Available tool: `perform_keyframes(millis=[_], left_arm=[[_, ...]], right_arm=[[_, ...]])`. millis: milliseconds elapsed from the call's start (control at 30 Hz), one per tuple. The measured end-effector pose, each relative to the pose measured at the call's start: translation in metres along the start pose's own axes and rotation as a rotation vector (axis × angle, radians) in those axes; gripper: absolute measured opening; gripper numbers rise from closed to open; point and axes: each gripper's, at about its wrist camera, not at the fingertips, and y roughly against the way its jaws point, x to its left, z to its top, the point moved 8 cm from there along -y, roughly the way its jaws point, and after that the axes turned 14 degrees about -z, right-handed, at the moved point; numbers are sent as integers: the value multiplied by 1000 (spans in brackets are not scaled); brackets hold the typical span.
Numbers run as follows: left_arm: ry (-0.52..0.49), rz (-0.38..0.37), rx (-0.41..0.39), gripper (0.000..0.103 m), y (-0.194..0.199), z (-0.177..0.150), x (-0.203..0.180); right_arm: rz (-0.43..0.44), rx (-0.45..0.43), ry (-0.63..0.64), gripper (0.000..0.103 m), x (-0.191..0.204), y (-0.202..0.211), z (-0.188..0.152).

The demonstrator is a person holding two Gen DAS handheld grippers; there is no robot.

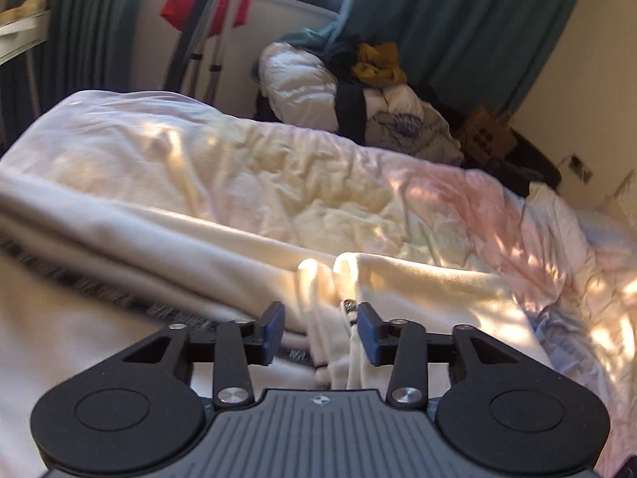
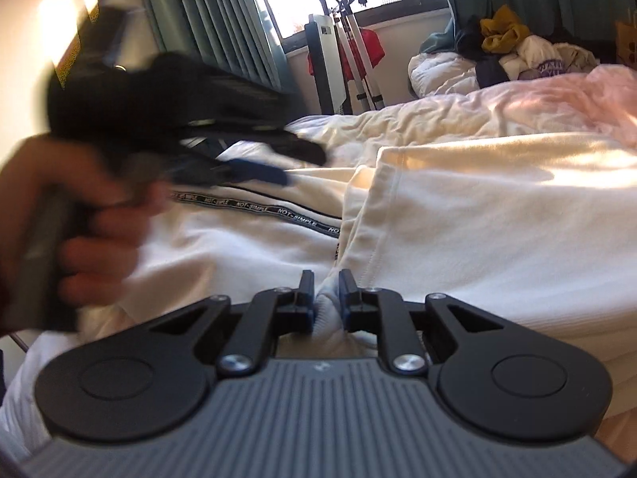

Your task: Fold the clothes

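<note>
Cream garment [image 2: 477, 215] spread on the bed [image 1: 239, 167], near edge, partly folded, one flap doubled over a panel with a black printed tape band [image 2: 258, 209]. Soft, thick knit by the look of it, likely a sweatshirt: light, limp, no stiffness of its own, prone to sagging and dragging when lifted by one point. Stitched hem along the folded edge, ribbed cuff or waistband at the near end. Best taken at hems or corners, both sides at once, so that the fold line stays straight.

Right hand-held gripper [image 2: 326, 298] pinching a bunch of white ribbed cloth, pads pressed on it from both sides. Left hand-held gripper [image 1: 320, 332] spread, blue pads apart, cloth lying between and below them but not clamped; seen blurred at far left in the right wrist view, in a hand [image 2: 79, 231].

Rumpled pale bedding beyond, patched with sunlight. Pile of clothes [image 1: 374, 91] at the far side, green curtains [image 1: 458, 20] behind.
</note>
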Motion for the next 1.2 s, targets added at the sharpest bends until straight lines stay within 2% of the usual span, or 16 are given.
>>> perform_keyframes(millis=[133, 233, 433, 500, 633, 700, 800, 900, 967, 1067, 1200], left_arm=[[112, 40, -83, 63, 64, -27, 24], [202, 75, -113, 63, 98, -46, 51], [411, 126, -264, 70, 157, -55, 93], [434, 139, -283, 74, 164, -54, 99], [458, 169, -288, 76, 164, -55, 101], [466, 183, -295, 80, 163, -56, 99], [489, 176, -303, 80, 156, -58, 94], [522, 176, -307, 80, 144, -61, 95], [543, 174, -305, 80, 137, -63, 97], [575, 168, -295, 80, 131, -69, 98], [602, 182, -342, 80, 143, -69, 103]], right_arm=[[-14, -40, 25, 17, 1, 13, 4], [-19, -63, 3, 17, -3, 23, 10], [-32, -92, -60, 18, -15, 41, 21], [-41, -112, -73, 18, -20, 46, 28], [-51, -151, -57, 18, -24, 52, 38], [-61, -174, -46, 18, -25, 54, 43], [-88, -207, -45, 18, -31, 55, 50], [-156, -179, -56, 18, -45, 42, 48], [-185, -101, -66, 18, -55, 26, 35], [-233, 72, -74, 17, -65, -7, 3], [-232, 99, -63, 17, -62, -18, -9]])
